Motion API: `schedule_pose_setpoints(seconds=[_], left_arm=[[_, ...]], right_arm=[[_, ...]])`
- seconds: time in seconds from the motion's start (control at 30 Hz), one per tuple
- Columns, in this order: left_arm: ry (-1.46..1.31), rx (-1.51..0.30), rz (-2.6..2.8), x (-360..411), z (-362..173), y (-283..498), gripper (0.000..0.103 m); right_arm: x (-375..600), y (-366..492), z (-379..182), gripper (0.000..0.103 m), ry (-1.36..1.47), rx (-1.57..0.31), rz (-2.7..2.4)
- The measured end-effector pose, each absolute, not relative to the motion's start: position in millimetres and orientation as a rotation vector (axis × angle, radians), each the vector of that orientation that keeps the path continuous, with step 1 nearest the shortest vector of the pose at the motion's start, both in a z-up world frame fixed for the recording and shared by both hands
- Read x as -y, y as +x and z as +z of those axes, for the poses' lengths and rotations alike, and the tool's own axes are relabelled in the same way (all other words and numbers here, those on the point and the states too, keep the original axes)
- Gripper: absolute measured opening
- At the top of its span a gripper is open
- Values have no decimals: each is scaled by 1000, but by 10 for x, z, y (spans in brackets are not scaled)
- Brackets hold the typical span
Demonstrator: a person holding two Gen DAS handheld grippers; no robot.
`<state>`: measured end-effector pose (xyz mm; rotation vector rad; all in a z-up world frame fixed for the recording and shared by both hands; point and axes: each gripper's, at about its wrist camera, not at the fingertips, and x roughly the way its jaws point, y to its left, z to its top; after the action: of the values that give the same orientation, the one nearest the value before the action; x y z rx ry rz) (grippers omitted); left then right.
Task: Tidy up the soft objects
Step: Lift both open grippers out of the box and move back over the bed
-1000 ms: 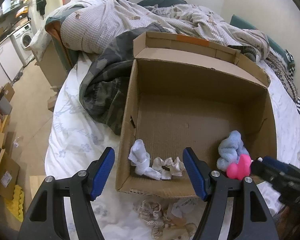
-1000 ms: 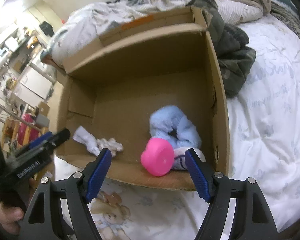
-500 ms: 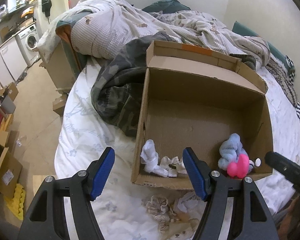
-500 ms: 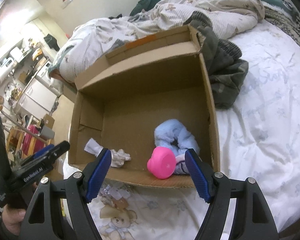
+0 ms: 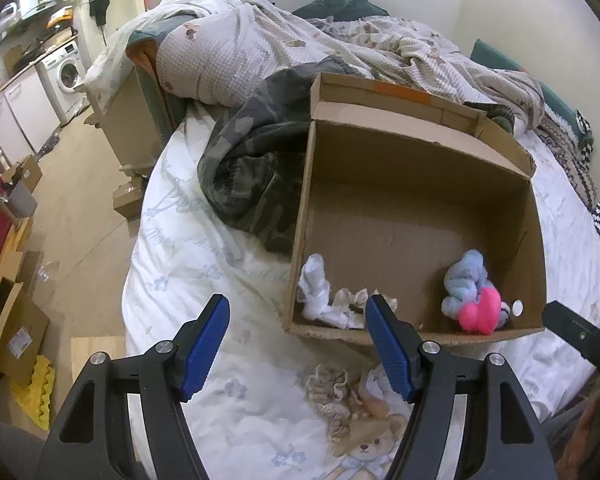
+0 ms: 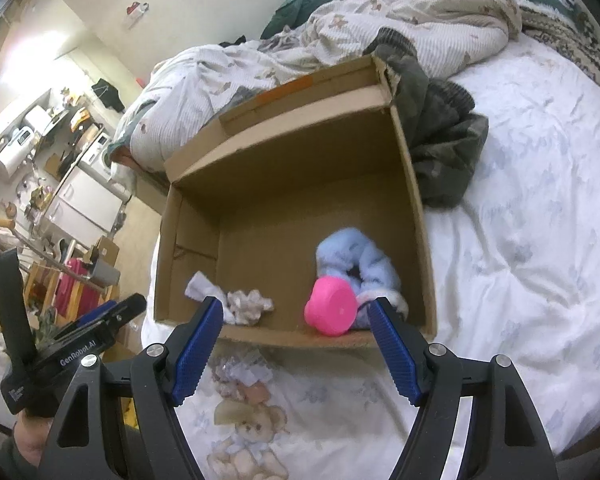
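Observation:
An open cardboard box (image 5: 420, 152) (image 6: 284, 160) stands on the bed. Inside it lie a white sock (image 5: 316, 292) (image 6: 200, 286), a crumpled lace cloth (image 5: 350, 298) (image 6: 250, 300), a light blue fluffy item (image 5: 466, 280) (image 6: 356, 258) and a pink soft ball (image 5: 480, 314) (image 6: 332, 310). A beige lace scrunchie (image 5: 332, 388) (image 6: 240, 368) lies on the sheet in front of the box. My left gripper (image 5: 298, 336) is open and empty, above the sheet near the box's front left corner. My right gripper (image 6: 296, 344) is open and empty, in front of the box's front wall.
A camouflage jacket (image 5: 256, 168) (image 6: 440, 140) lies against the box's far side. Rumpled bedding (image 5: 260, 40) is piled at the bed's head. The white sheet has a teddy bear print (image 5: 364, 444) (image 6: 252, 416). Floor with boxes and a washing machine (image 5: 66, 76) lies left.
Both grippers have pulled back and up from the box, so it looks smaller and farther. The scrunchie on the sheet has come more into view. Both stay open.

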<state>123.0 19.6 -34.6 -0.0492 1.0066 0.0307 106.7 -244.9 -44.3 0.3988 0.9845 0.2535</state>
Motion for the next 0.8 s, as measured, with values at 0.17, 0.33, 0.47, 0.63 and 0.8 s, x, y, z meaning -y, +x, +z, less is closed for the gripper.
schedule_pose_setpoints(seconds=[0.17,0.33,0.47,0.63,0.8], left_arm=[[-40,-1016,62,-311,-397,1156,68],[-64,-1040,87,-420,-452,1127,68],[-56,-1048,105,-440,-488,1131,68],[-56,-1057,103,-444,-503,1137,68],[-68,-1069,114,-501,-523,1136,68]], right_arm=[[2347,970,-528,80,424,-1030,299],[2192,950,-606,80,404,-1072,341],[2084,951,-685,80,376,-1110,358],[1983,1001,-773,80,368,-1162,364],[1871,1028,-829,80,346,-1189,390]])
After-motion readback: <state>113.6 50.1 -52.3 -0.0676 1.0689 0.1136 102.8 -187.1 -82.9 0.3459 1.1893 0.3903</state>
